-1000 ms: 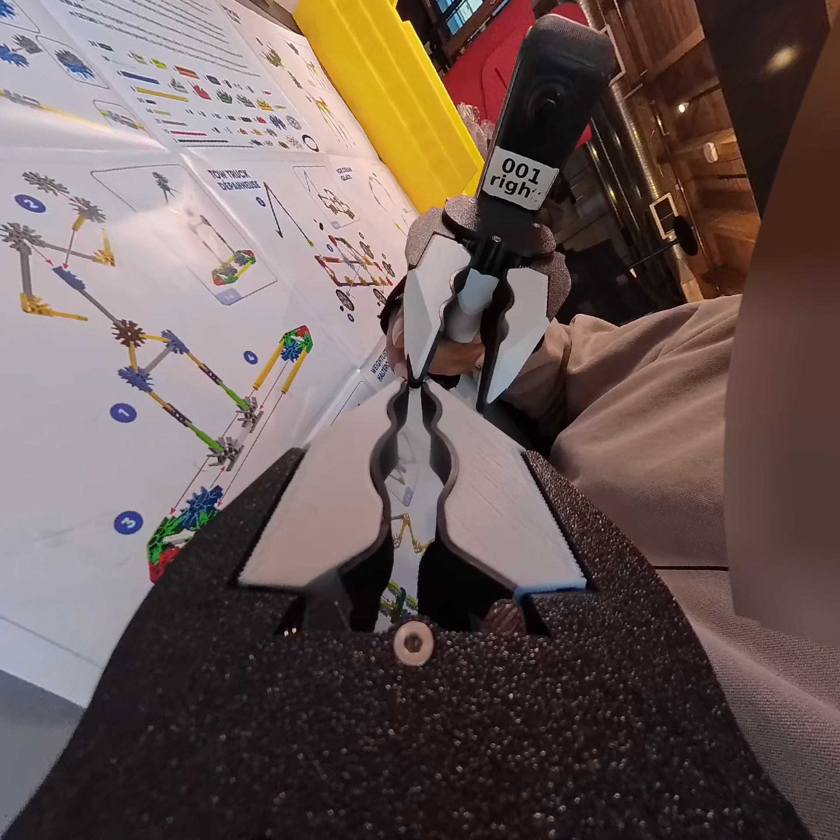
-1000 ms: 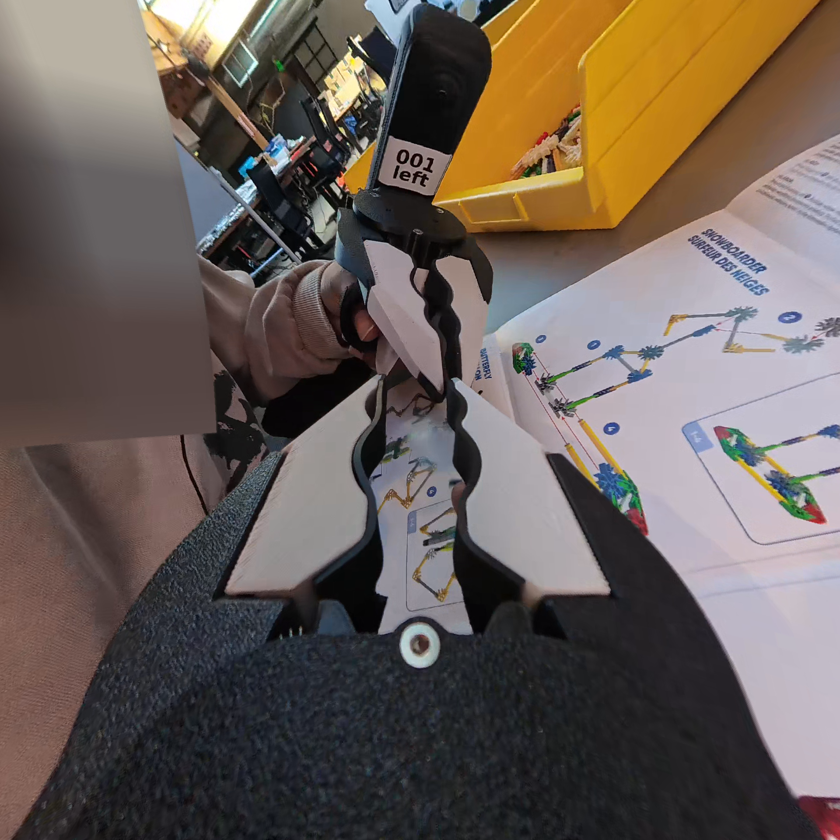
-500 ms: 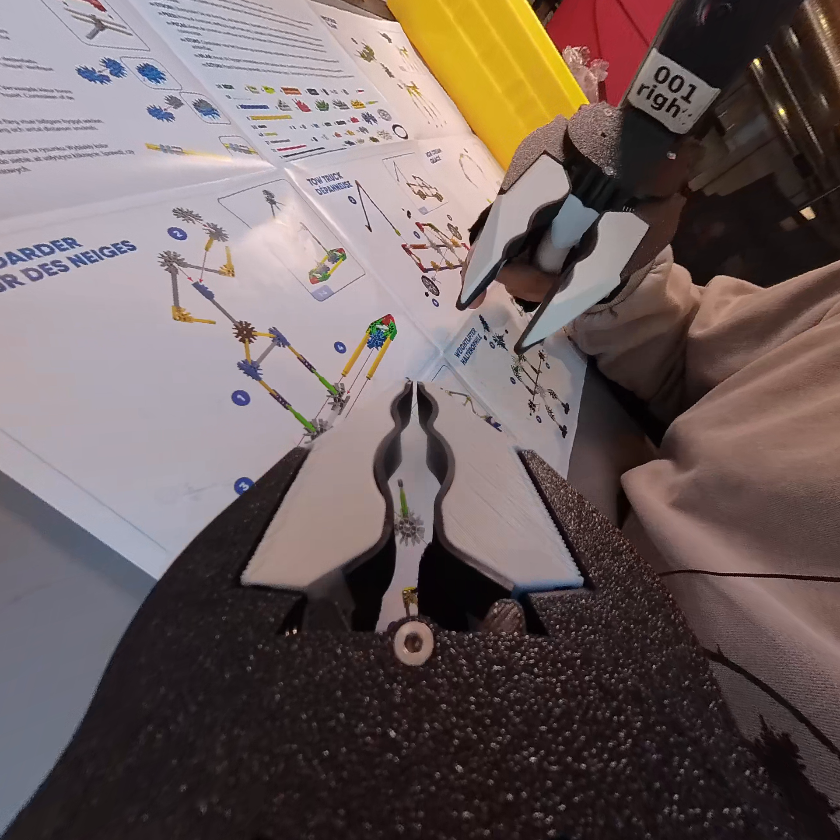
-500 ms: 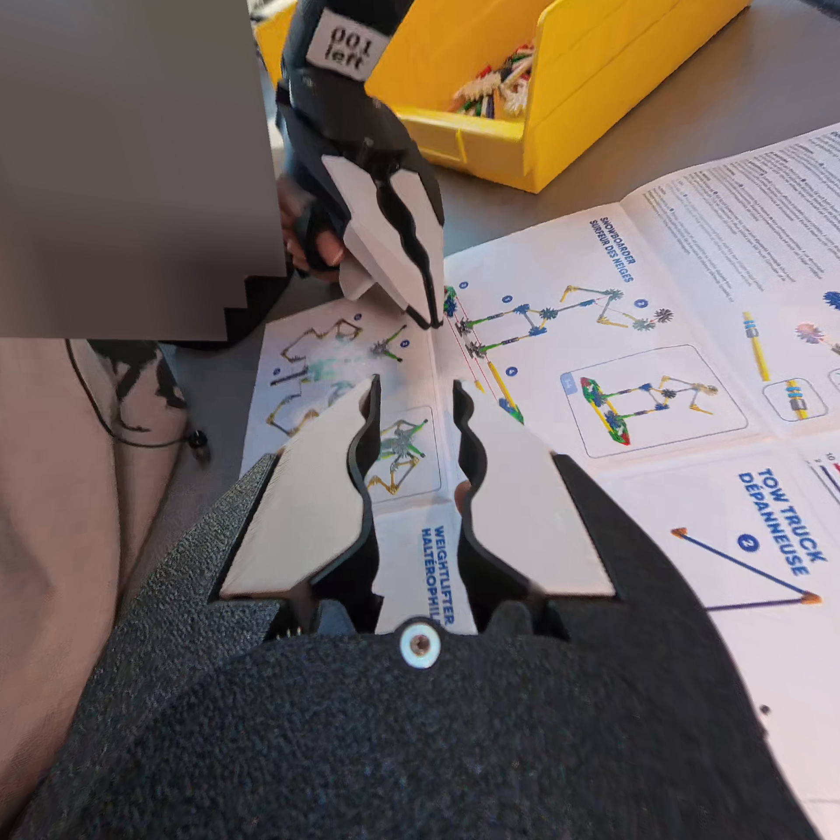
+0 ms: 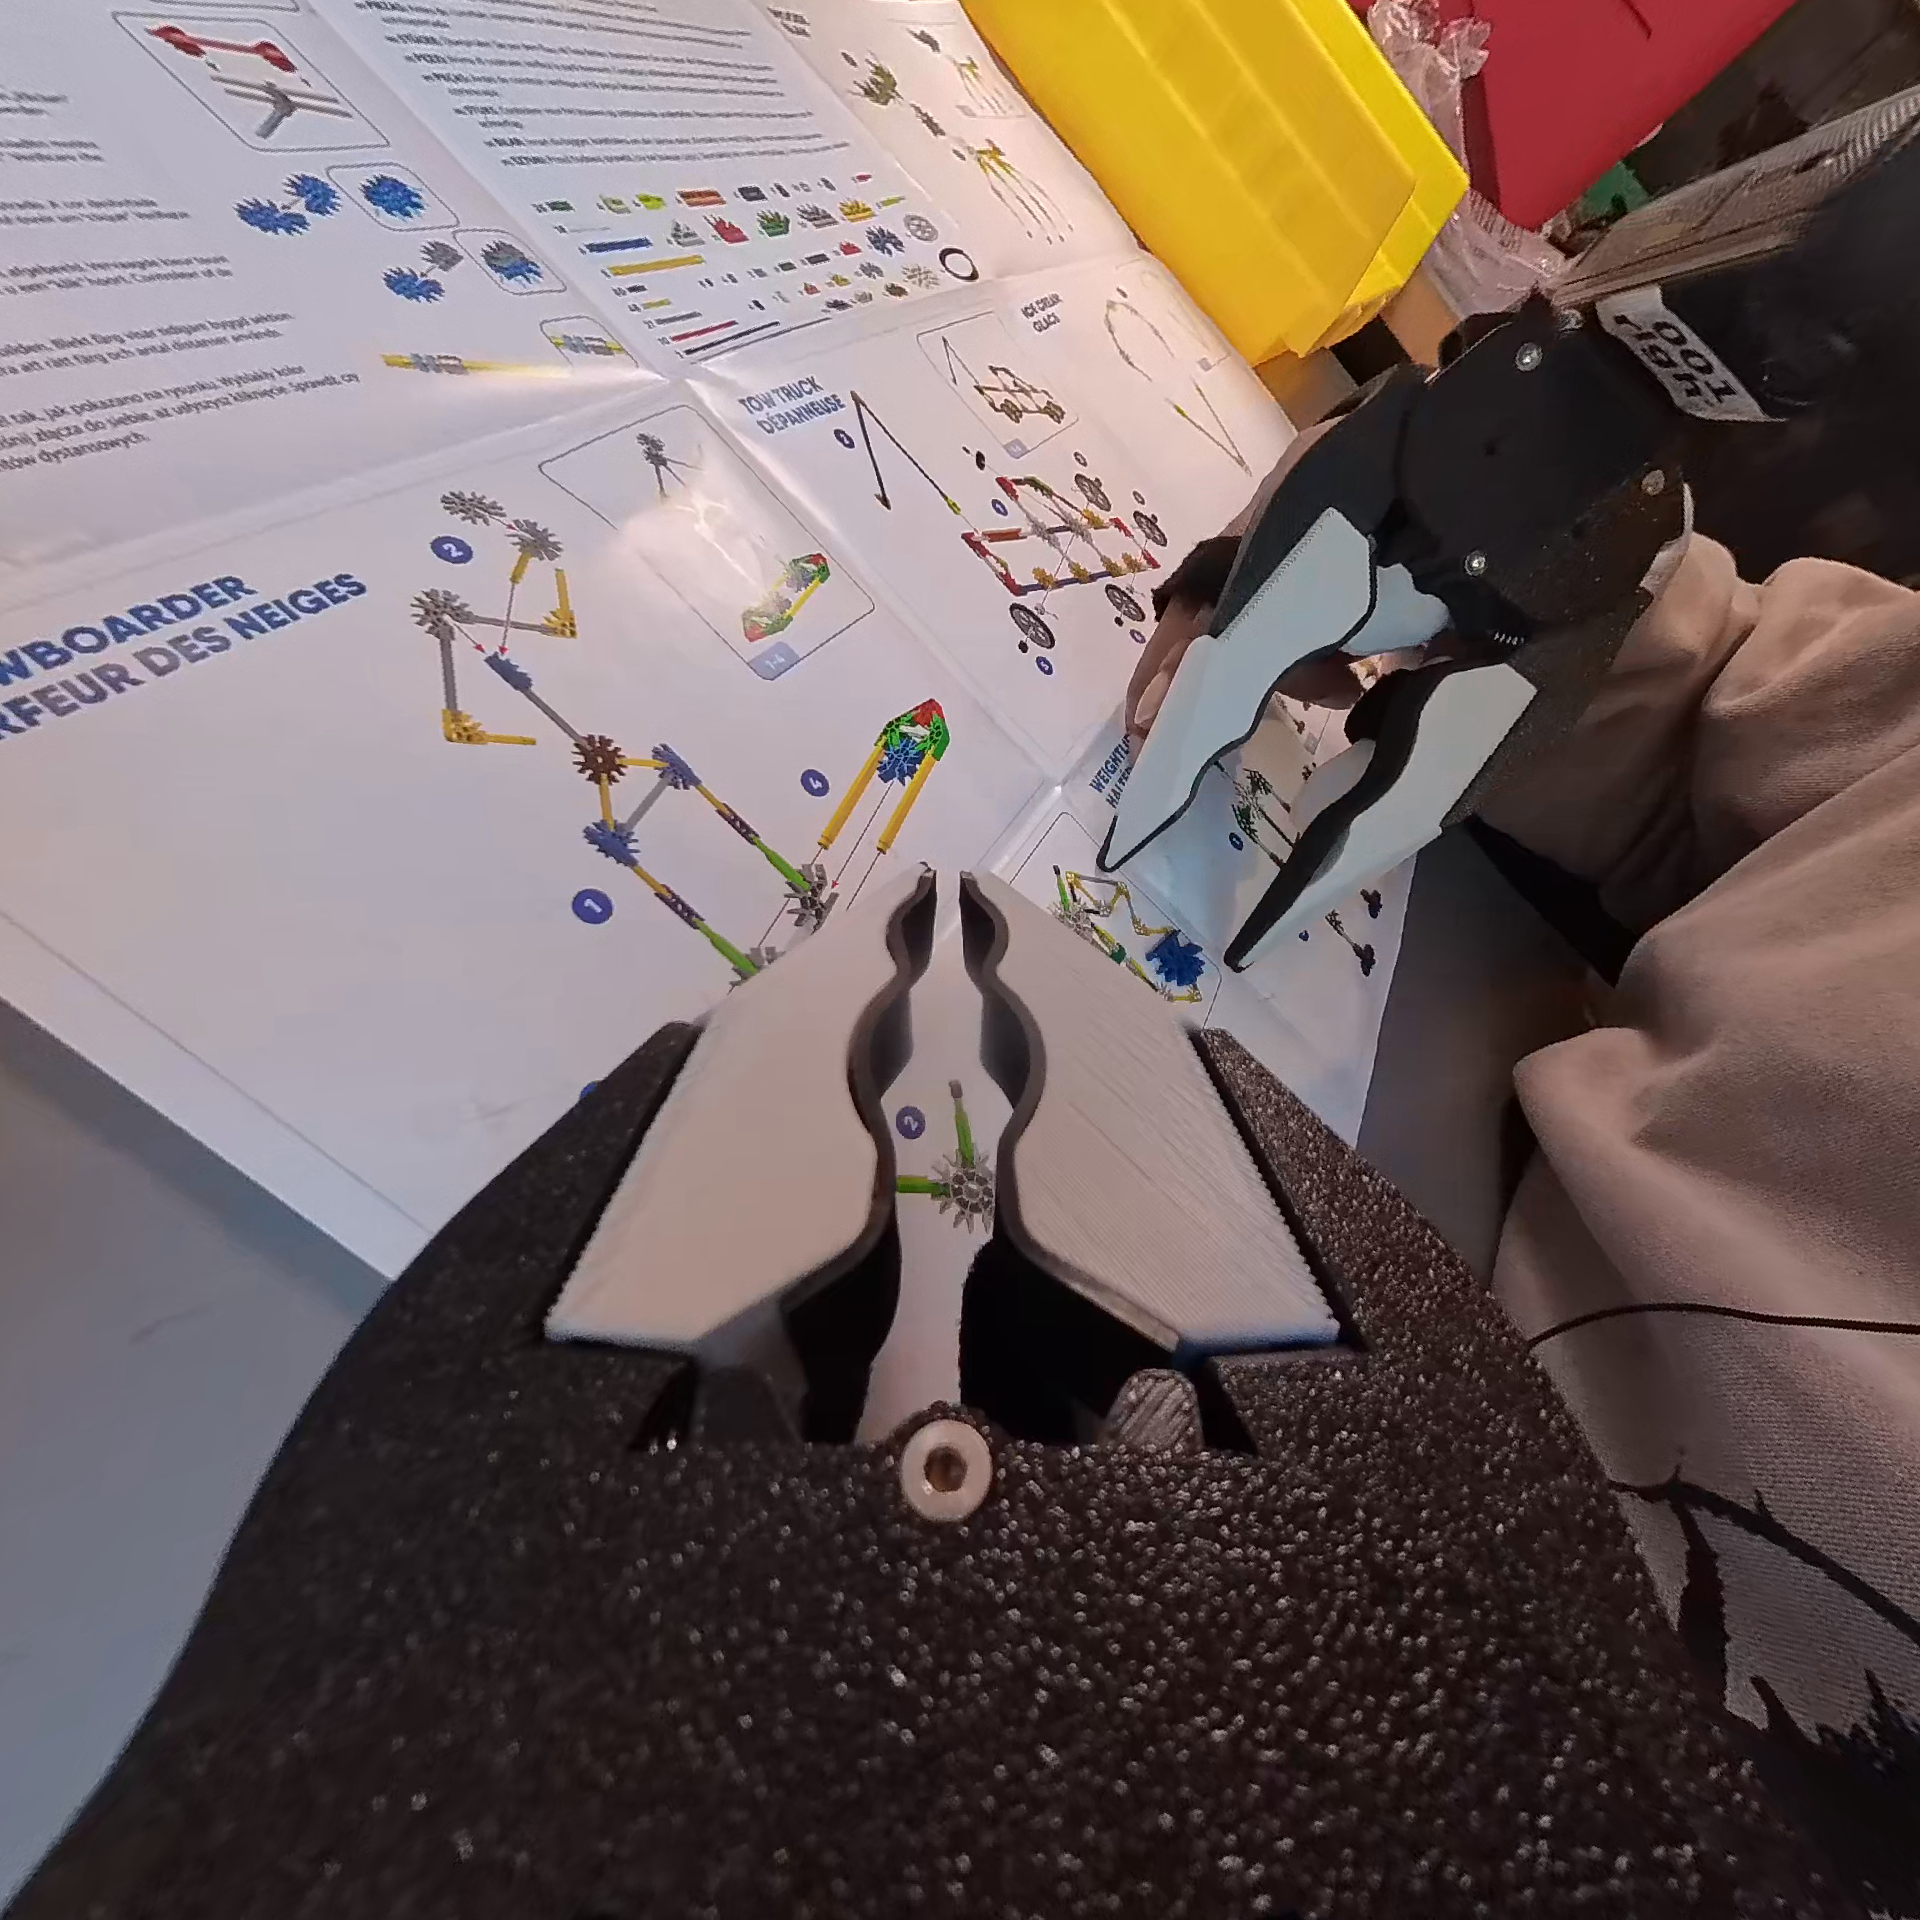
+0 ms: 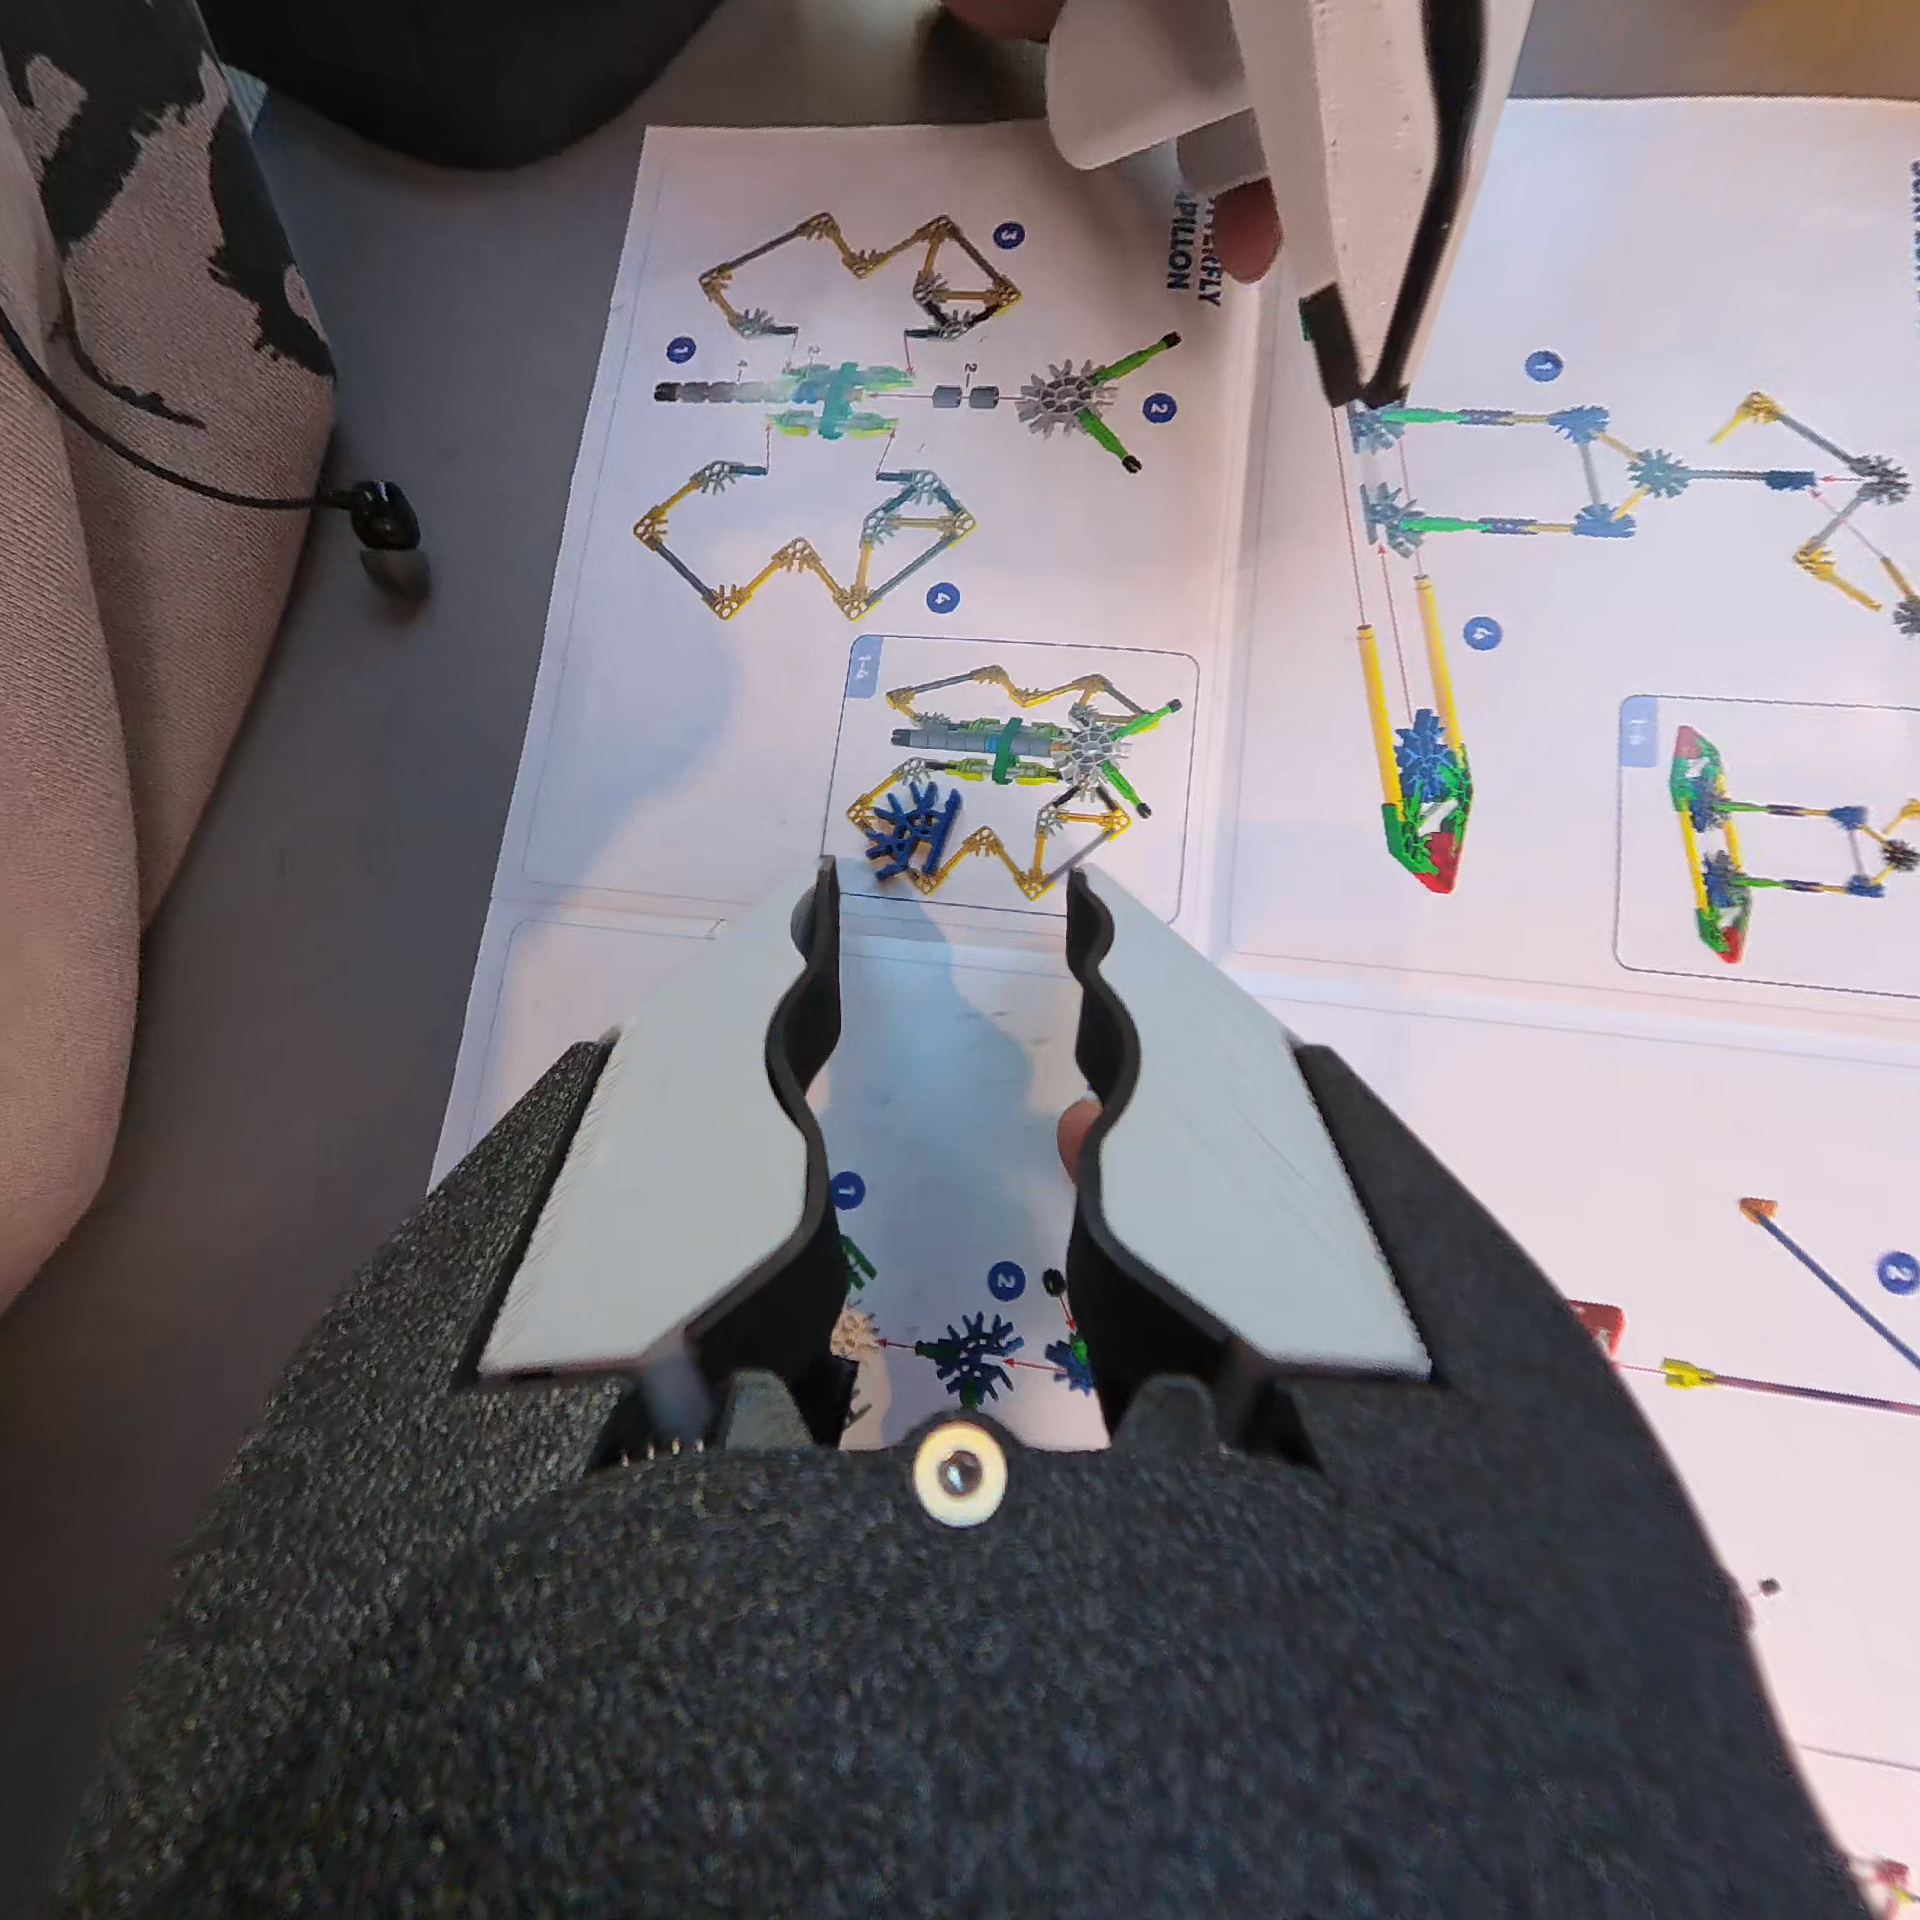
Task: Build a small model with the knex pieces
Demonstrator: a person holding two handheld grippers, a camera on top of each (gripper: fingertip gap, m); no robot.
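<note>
A large white instruction sheet (image 5: 312,831) with coloured building diagrams lies unfolded on the grey table (image 6: 395,727). A small blue snowflake-shaped connector (image 6: 914,826) lies on the sheet; it also shows in the left wrist view (image 5: 1179,956). My right gripper (image 6: 951,883) is open and empty, tilted down over the sheet, with its left fingertip just short of the connector. It also shows in the left wrist view (image 5: 1172,912). My left gripper (image 5: 945,883) is shut and empty, low over the sheet. Its tips show at the top of the right wrist view (image 6: 1351,390).
A yellow plastic bin (image 5: 1247,156) stands past the sheet's far edge, with a red object (image 5: 1558,83) behind it. A person's beige sleeve (image 5: 1714,935) and a thin black cord (image 6: 208,488) lie along the table's near edge. About 10 cm separates my left fingertips from my right.
Both grippers have swung from facing each other down towards the sheet. My right gripper has opened wider and now points at the blue connector. My left gripper stayed shut.
</note>
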